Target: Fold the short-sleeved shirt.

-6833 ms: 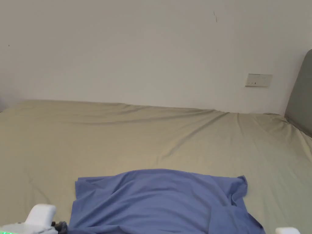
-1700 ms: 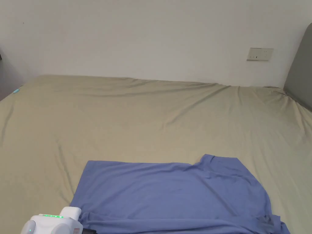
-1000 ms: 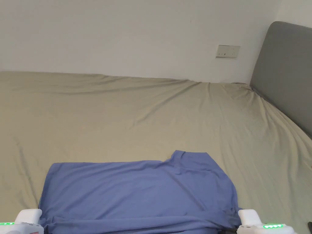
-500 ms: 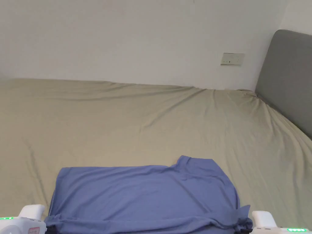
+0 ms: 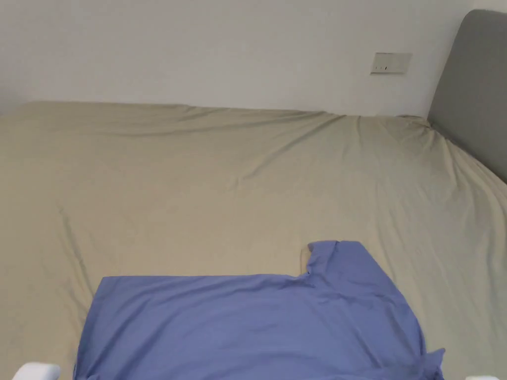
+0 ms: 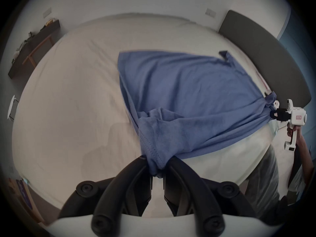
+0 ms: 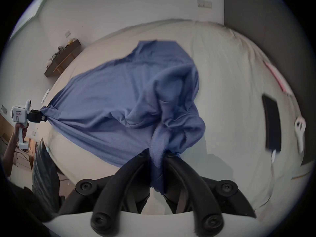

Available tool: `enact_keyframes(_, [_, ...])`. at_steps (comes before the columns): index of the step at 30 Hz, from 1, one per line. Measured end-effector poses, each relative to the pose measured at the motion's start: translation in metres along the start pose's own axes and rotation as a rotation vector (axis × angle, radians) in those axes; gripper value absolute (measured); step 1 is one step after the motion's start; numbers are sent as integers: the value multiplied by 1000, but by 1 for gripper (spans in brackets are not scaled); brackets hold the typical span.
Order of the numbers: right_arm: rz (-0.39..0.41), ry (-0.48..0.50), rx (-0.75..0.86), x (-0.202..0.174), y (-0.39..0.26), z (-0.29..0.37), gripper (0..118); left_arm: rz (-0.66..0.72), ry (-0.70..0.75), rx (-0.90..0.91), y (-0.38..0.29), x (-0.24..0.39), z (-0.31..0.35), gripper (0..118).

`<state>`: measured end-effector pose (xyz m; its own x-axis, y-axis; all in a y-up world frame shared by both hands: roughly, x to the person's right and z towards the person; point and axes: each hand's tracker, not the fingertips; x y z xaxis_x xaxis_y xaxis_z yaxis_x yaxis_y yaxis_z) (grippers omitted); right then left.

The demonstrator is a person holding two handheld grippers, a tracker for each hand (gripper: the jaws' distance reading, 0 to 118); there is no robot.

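Head view: a blue short-sleeved shirt [image 5: 257, 321] lies spread across the near part of a bed covered by a beige sheet [image 5: 223, 188]. 1 sleeve [image 5: 336, 260] points toward the far wall. A grey headboard [image 5: 470, 84] stands at the right, and a wall socket plate [image 5: 391, 63] sits beside it. The white top of the left gripper [image 5: 35, 371] peeks in at the bottom left corner; its jaws are cut off here, so this view cannot tell their state.

Left gripper view: the left gripper [image 6: 157, 172] has its 2 black jaws closed on a bunched, stitched edge of the shirt [image 6: 179, 90], with cloth pressed between them. The shirt stretches away from it toward the right gripper [image 6: 273, 115], which clasps the opposite end, held by a hand [image 6: 293, 129]. A dark shelf [image 6: 32, 44] hangs on the left wall.

Right gripper view: the right gripper [image 7: 158, 162] pinches a twisted wad of the shirt [image 7: 128, 93], both jaws drawn in on the fabric. Farther off, the left gripper [image 7: 41, 117] grips the other end, so the near edge hangs lifted between the 2 tools. A dark flat object [image 7: 271, 122] and a small white object [image 7: 300, 131] lie on the bed to the right; blur hides what they are.
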<state>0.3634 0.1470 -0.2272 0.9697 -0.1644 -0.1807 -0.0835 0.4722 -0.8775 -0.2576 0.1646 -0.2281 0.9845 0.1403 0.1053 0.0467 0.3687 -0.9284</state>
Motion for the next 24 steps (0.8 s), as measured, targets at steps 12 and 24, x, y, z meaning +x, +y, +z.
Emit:
enact_keyframes(12, [-44,5,-28,-6,-48,-4,14,67,-10,-75,-45,-18,-17,9])
enact_keyframes(24, [38,37,-113,12,-13,12,14,138,-7,-78,-39,-50,9,8])
